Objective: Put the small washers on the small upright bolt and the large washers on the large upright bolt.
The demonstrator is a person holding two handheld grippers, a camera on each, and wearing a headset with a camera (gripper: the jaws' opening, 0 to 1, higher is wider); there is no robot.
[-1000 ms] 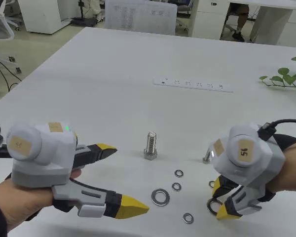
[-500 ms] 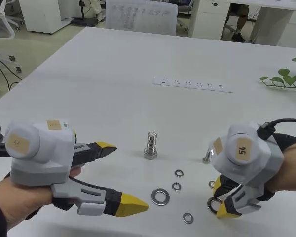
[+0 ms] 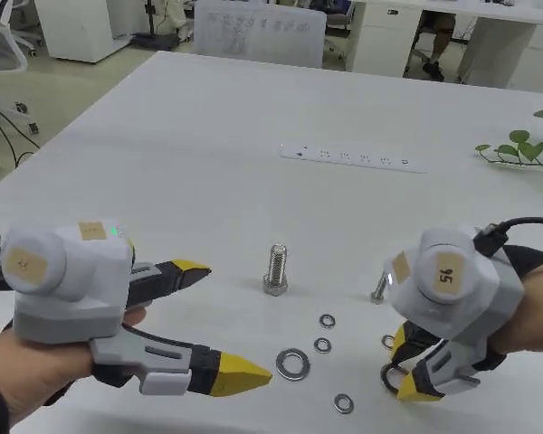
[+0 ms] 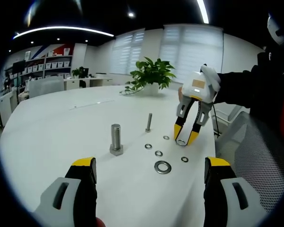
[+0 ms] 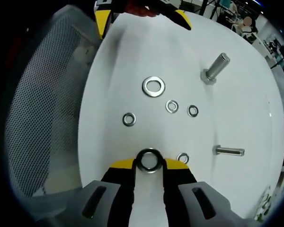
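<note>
Right gripper view: the right gripper has its jaws nearly closed on a large washer, pinched by its rim low at the table — whether it touches the surface I cannot tell. A second large washer lies flat farther out, with four small washers scattered between it and the jaws. The large bolt and small bolt stand upright, well apart. Head view — the left gripper hovers left of the large bolt, jaws spread wide, holding nothing.
</note>
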